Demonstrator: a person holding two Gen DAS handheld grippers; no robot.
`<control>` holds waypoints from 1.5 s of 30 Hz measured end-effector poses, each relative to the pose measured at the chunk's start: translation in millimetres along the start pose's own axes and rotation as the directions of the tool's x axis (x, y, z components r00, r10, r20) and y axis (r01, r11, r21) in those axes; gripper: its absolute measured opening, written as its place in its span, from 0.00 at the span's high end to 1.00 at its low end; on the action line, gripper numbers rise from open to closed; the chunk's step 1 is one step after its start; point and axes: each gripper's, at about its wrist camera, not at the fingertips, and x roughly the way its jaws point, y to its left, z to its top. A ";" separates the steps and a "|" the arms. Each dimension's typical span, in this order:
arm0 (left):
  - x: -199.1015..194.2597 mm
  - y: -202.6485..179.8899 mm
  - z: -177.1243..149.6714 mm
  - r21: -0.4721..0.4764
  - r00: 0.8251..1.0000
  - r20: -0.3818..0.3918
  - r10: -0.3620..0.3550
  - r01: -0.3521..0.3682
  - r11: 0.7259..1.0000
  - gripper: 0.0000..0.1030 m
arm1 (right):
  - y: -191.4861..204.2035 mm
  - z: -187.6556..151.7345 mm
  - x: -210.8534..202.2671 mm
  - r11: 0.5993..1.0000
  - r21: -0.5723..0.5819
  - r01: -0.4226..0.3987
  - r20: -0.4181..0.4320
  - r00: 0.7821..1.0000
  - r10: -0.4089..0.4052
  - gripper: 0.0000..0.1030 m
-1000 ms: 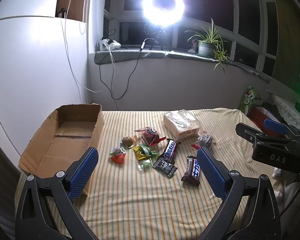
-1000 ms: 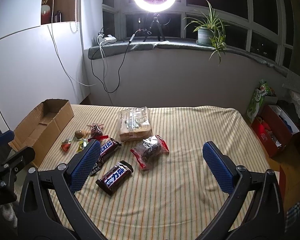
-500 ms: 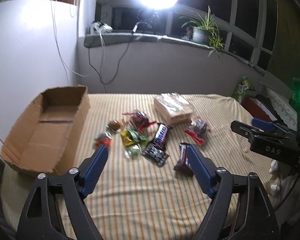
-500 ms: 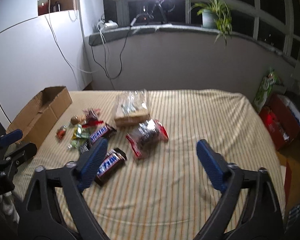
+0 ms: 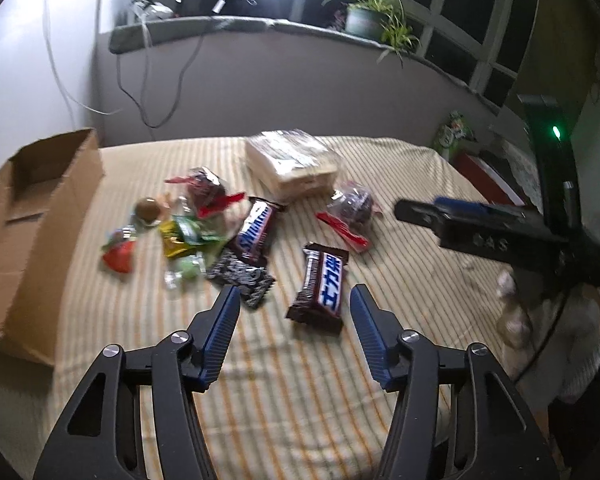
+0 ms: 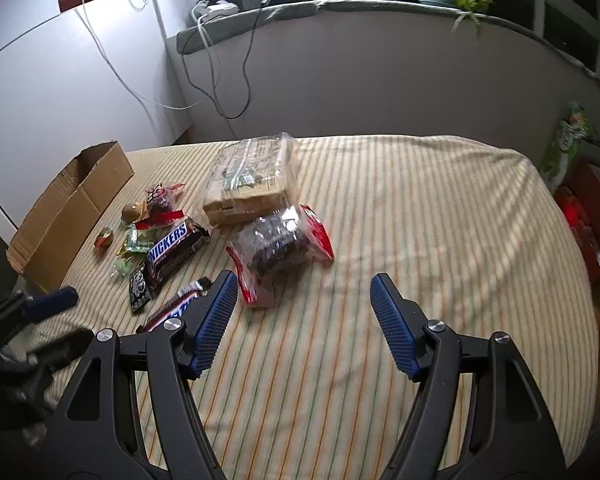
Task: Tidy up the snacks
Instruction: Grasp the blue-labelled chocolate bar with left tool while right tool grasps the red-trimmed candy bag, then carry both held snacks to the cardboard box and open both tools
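- Left tongs (image 5: 294,306) apart, empty, Snickers bar (image 5: 320,282) at 12 o'clock between the tips.
- Right tongs (image 6: 303,294) apart, empty; red-edged snack bag (image 6: 280,244) at 11 o'clock.

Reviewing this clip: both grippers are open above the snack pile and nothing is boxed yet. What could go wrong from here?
1. The left gripper is lined up on the Snickers bar with Chinese lettering, but the black-and-white packet lies close by its left finger and may get nudged or pinched too.
2. The right gripper hangs near the clear bag of dark snacks; its slack plastic might slip or crush.
3. The cardboard box sits at the table's left edge; a push might shift it off.
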 end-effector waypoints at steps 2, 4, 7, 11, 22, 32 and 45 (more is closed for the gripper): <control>8.1 -2.6 1.1 0.010 1.000 -0.020 -0.014 0.015 1.000 0.47 | -0.1 6.0 8.7 1.000 -0.018 -0.017 -0.010 1.000 0.016 0.30; 18.9 -5.0 3.9 0.017 0.999 -0.043 -0.023 0.024 1.000 0.48 | 1.2 12.8 21.2 0.999 -0.040 -0.035 -0.029 0.999 0.034 0.30; 31.7 -8.3 7.2 0.025 0.997 -0.069 -0.034 0.035 0.999 0.49 | 3.4 19.3 35.6 0.997 -0.069 -0.036 -0.048 0.998 0.033 0.29; 47.3 -11.0 10.0 0.047 0.995 -0.097 -0.030 0.035 0.998 0.51 | 5.7 23.1 52.2 0.994 -0.097 -0.054 -0.077 0.996 0.047 0.23; 77.5 -14.3 13.8 0.076 0.990 -0.138 -0.019 0.030 0.997 0.61 | 7.4 26.8 82.1 0.988 -0.119 -0.102 -0.152 0.985 0.083 0.23; 83.1 -12.4 17.6 0.068 0.989 -0.142 -0.034 0.044 0.997 0.73 | 13.0 24.7 86.6 0.984 -0.135 -0.113 -0.176 0.980 0.089 0.36; 61.9 -4.5 12.5 0.037 0.991 -0.123 -0.051 0.056 0.998 0.73 | -1.3 24.9 67.0 0.990 -0.087 -0.107 -0.146 0.985 0.093 0.44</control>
